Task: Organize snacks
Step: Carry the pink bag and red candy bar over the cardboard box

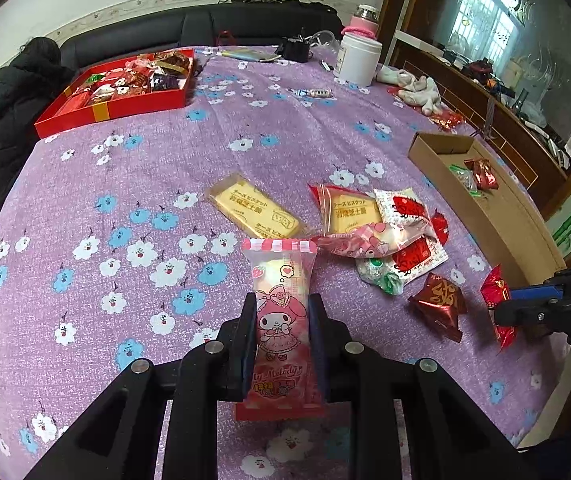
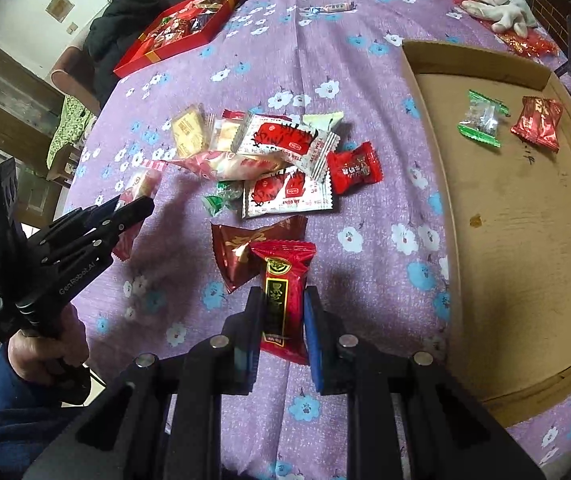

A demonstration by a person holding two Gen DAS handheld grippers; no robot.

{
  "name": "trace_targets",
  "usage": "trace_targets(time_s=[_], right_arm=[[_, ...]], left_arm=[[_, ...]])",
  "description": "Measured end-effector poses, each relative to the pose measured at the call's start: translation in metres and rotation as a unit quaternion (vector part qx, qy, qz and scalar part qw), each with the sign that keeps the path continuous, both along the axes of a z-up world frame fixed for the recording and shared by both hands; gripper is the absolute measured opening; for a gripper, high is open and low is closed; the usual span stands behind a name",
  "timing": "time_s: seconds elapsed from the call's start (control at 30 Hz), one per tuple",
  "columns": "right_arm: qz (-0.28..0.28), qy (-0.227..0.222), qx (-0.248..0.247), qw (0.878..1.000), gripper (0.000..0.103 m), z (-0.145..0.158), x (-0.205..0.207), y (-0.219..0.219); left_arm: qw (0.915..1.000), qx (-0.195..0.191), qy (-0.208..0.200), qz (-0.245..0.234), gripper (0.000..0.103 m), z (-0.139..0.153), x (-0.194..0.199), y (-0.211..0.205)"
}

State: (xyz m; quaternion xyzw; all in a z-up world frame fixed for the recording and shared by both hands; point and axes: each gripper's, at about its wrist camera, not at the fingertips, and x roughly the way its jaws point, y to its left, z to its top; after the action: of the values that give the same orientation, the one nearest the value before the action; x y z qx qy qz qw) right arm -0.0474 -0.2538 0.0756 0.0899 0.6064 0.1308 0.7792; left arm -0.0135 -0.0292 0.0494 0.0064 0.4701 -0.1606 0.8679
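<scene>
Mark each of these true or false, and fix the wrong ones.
1. The left gripper holds a pink My Melody packet. True.
2. The right gripper is open, holding nothing. False: its fingers are shut on a red snack packet.
3. The cardboard box holds two snacks. True: a green candy and a red packet.
4. The red gift box sits beside the cardboard box. False: it lies at the far left of the table, across from it.
5. A white jar stands at the table's far edge. True.
</scene>
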Motion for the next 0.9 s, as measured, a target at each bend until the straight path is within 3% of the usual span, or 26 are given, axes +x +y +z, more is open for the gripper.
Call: trace_targets(time_s=[0.9], right_arm=[[-0.019,-0.015,0.029,0.999,0.019,0.011,0.0,-0.016]], left_arm=[[0.9998,-0.011,-0.015,-0.011,0.024,0.02,-0.003,-0.014]])
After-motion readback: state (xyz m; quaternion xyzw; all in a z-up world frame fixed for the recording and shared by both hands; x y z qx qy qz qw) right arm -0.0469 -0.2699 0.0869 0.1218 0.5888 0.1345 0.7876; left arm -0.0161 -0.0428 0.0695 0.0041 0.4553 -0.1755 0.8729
